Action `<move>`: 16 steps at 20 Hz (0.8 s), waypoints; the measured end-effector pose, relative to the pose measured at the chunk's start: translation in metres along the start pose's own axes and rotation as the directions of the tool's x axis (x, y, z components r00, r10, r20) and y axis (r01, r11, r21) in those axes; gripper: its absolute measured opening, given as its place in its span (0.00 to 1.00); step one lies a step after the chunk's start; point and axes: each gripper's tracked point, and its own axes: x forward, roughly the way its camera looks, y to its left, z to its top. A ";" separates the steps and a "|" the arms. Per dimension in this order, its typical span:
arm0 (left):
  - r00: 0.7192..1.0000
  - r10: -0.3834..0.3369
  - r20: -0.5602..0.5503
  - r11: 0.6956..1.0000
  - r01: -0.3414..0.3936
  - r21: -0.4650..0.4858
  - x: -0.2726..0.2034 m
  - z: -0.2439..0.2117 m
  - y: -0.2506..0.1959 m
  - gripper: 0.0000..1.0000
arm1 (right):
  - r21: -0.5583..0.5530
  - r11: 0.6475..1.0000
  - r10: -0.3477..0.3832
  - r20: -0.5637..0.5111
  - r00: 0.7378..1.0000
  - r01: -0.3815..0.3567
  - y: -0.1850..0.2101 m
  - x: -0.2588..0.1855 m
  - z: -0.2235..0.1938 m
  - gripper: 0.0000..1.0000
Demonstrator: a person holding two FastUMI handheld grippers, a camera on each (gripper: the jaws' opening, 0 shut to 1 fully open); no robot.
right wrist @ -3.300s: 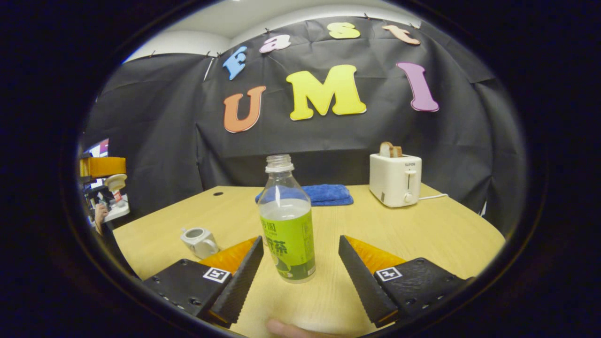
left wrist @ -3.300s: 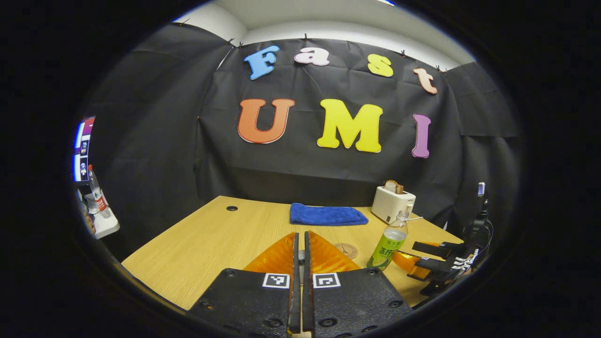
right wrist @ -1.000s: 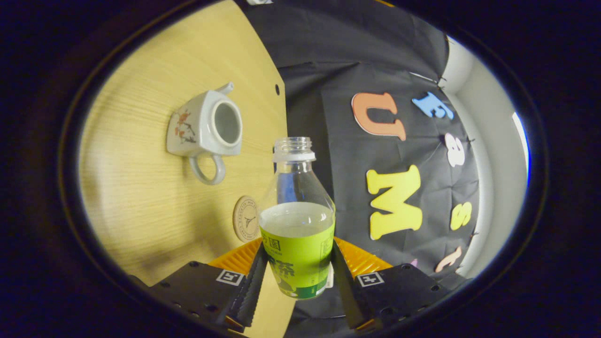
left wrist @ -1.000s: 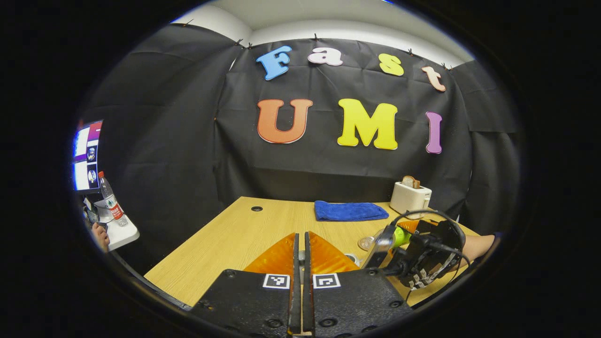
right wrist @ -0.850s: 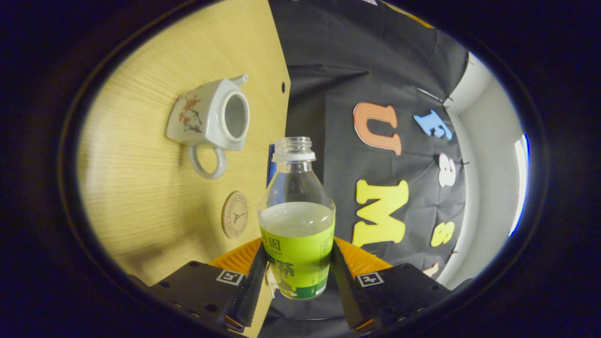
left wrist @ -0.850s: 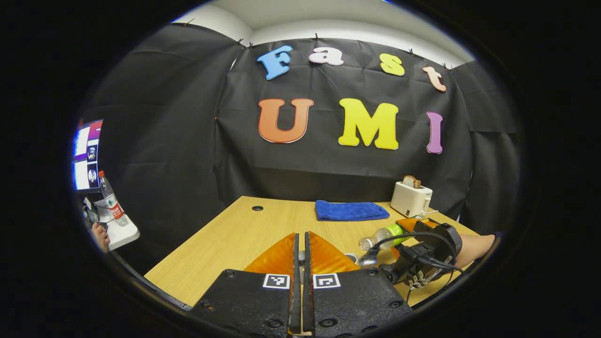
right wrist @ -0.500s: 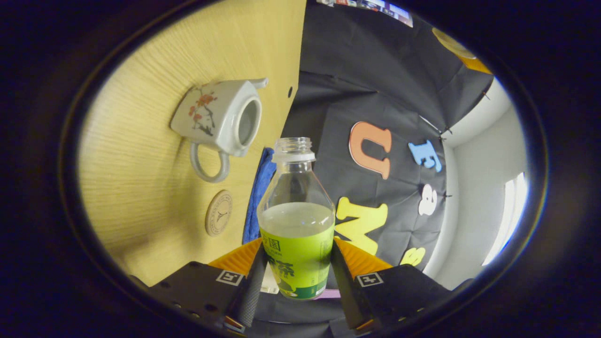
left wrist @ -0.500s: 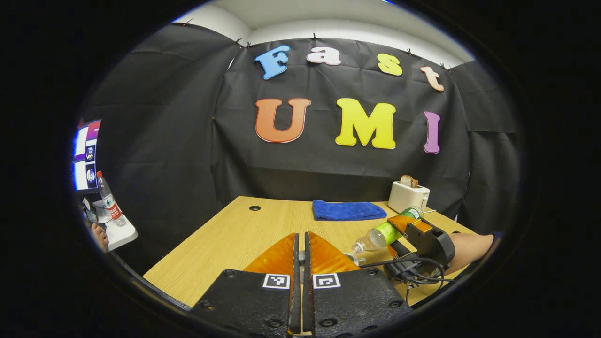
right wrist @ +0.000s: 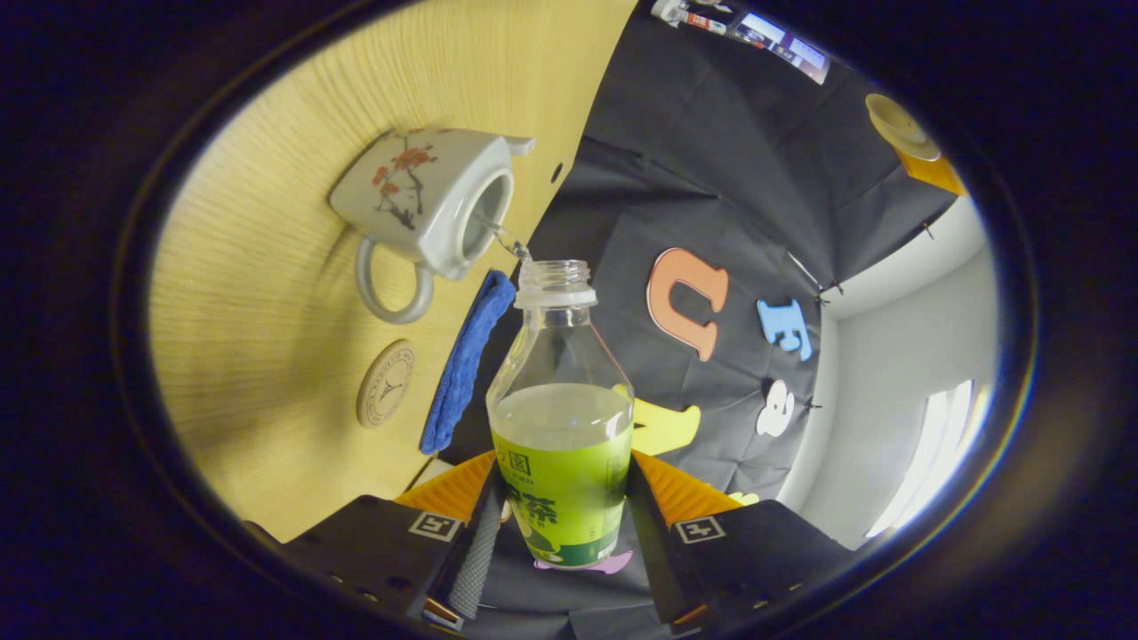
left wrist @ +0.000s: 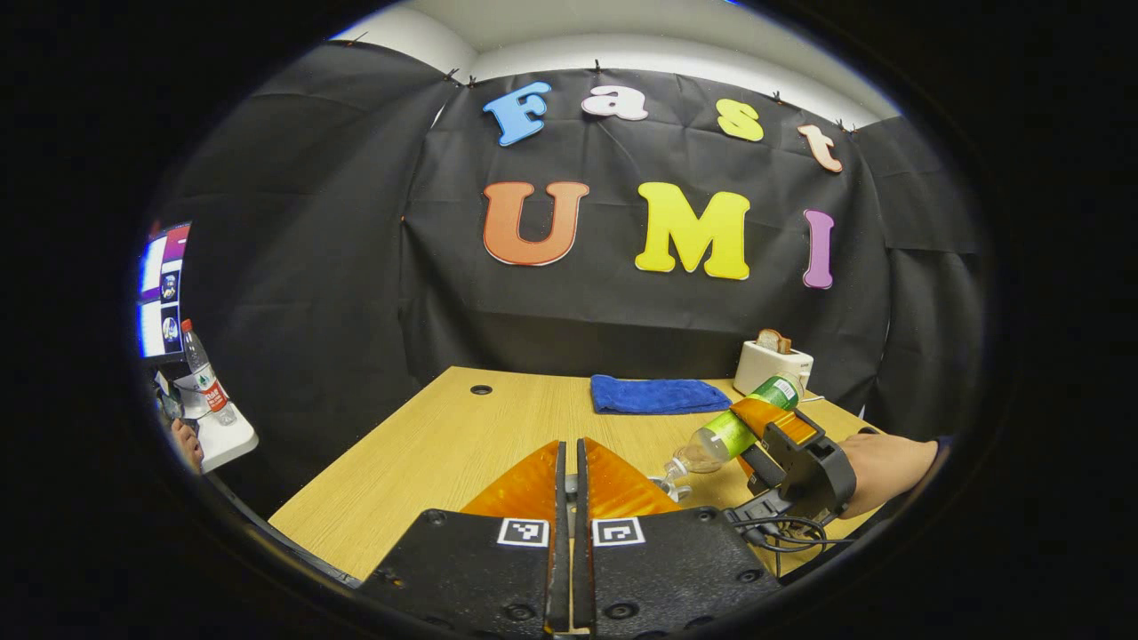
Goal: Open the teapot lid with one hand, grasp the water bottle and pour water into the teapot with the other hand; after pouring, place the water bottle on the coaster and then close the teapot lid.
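Observation:
My right gripper point(right wrist: 560, 511) is shut on the green-labelled water bottle point(right wrist: 560, 462), which is uncapped and tipped mouth-down. A thin stream of water runs from its mouth into the open white teapot point(right wrist: 427, 204) with a flower print. In the left gripper view the tilted bottle point(left wrist: 733, 431) points down-left at the teapot's top point(left wrist: 669, 485), with the right gripper point(left wrist: 751, 425) and a hand point(left wrist: 880, 462) behind it. My left gripper point(left wrist: 570, 462) is held up, shut on the teapot lid point(right wrist: 898, 124). The round coaster point(right wrist: 385, 384) lies beside the teapot's handle.
A folded blue towel point(left wrist: 653, 394) and a white toaster point(left wrist: 772, 364) with toast sit at the back of the wooden table point(left wrist: 444, 436). A small side table with a bottle point(left wrist: 200, 364) and screens stands off to the left.
The right gripper has tipped the bottle further, mouth towards the teapot opening, and water now flows in. The left gripper has stayed almost still, shut.

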 end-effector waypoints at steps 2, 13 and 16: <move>1.000 0.000 -0.003 1.000 0.000 -0.001 -0.001 -0.001 0.000 0.04 | -0.018 1.000 -0.008 0.003 1.000 0.009 -0.002 0.000 0.000 0.72; 1.000 -0.009 -0.008 1.000 0.009 0.008 0.000 -0.002 -0.003 0.04 | -0.143 0.985 -0.092 0.057 0.994 0.099 -0.015 0.002 0.004 0.72; 1.000 -0.011 -0.009 1.000 0.011 0.010 -0.001 -0.002 -0.004 0.04 | -0.172 0.978 -0.108 0.060 0.992 0.117 -0.018 0.001 0.004 0.72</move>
